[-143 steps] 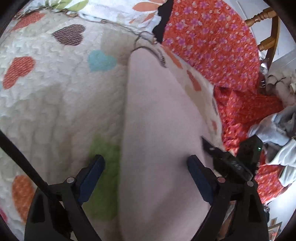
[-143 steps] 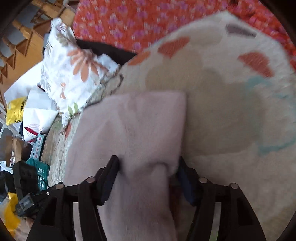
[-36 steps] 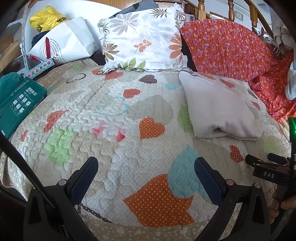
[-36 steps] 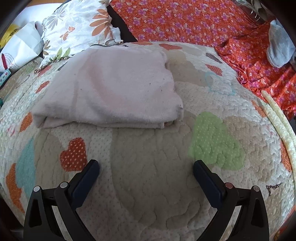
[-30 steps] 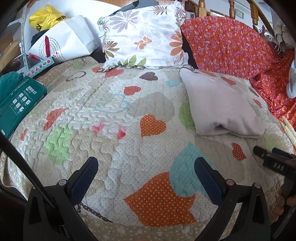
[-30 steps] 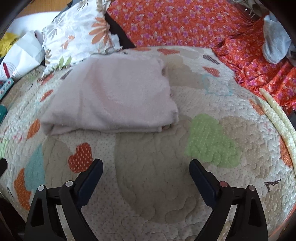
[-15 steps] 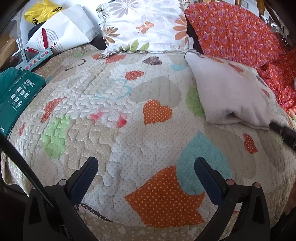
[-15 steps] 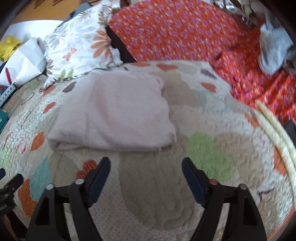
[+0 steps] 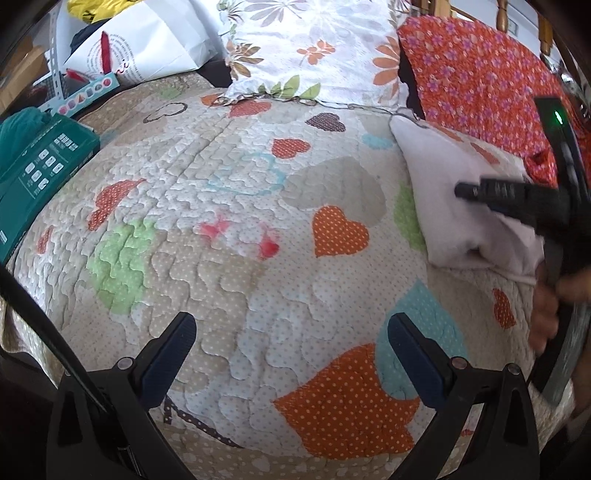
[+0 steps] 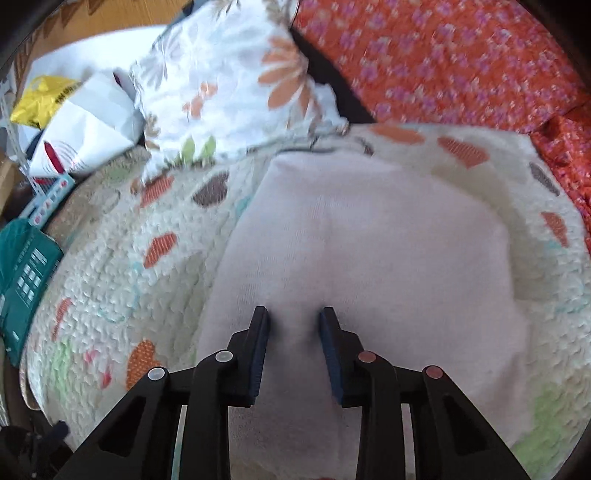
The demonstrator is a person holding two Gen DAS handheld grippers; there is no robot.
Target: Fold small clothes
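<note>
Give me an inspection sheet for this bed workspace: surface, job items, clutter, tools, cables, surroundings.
Surface: heart-patterned quilted bedspread, covering the bed.
Job's things: folded pale pink garment, lying flat on the bedspread's right side.
Clutter: teal cardboard box at the left edge; white paper bag and yellow plastic bag behind it.
Tools: left tool open, over bare quilt; right tool narrowed around a ridge of the garment, grip uncertain.
Cables: thin black cord crossing the left wrist view's lower left.
Surroundings: white floral pillow, orange floral fabric, wooden posts.
</note>
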